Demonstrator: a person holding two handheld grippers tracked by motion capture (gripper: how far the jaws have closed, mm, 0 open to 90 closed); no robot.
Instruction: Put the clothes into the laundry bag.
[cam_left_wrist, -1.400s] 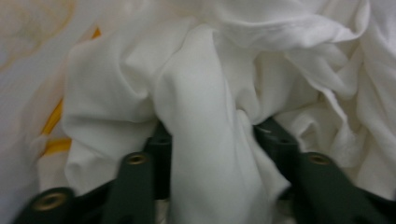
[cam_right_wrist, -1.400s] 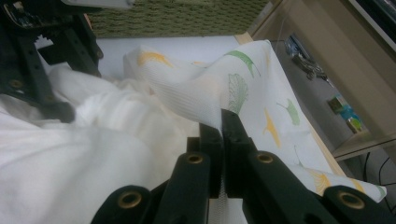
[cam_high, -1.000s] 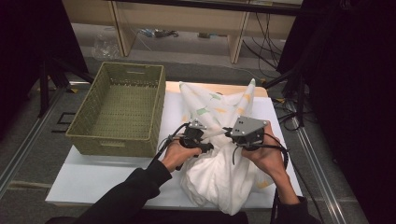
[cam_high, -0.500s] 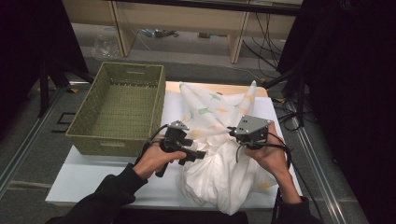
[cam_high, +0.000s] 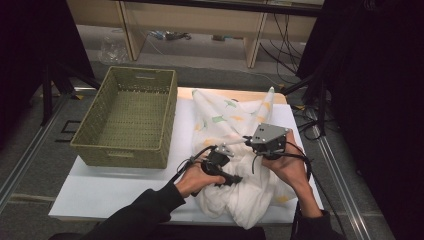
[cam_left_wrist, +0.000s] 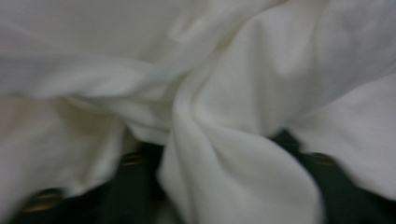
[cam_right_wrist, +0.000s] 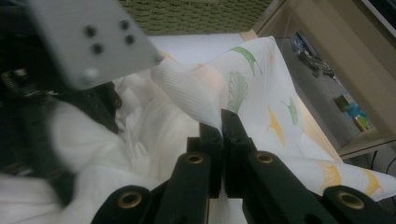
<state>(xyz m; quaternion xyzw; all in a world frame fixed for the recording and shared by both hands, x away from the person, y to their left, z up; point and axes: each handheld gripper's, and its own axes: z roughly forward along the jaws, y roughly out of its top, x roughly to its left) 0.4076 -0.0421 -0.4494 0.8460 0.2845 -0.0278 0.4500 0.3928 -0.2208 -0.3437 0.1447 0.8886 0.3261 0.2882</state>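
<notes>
A white cloth (cam_high: 230, 115) printed with green and orange leaves lies bunched on the white table (cam_high: 115, 190). My right gripper (cam_high: 248, 141), with a grey plate on top, is shut on a raised fold of the cloth (cam_right_wrist: 261, 93); its jaws (cam_right_wrist: 222, 120) meet on the fabric. My left gripper (cam_high: 234, 177) is pushed into the cloth's lower heap. Its jaws have just been closing, and a thick fold of the cloth (cam_left_wrist: 233, 93) runs between them and hides the pads. In the right gripper view the left gripper's grey plate (cam_right_wrist: 88, 37) sits close at the upper left.
An empty olive wicker basket (cam_high: 120, 155) stands on the table's left part, its near wall level with my left hand. Shelving and cables lie on the floor beyond the far edge. Dark drapes close in on the right.
My left gripper swung left off the cloth half a second ago and has come back right into the heap. The right gripper stayed put, holding its fold.
</notes>
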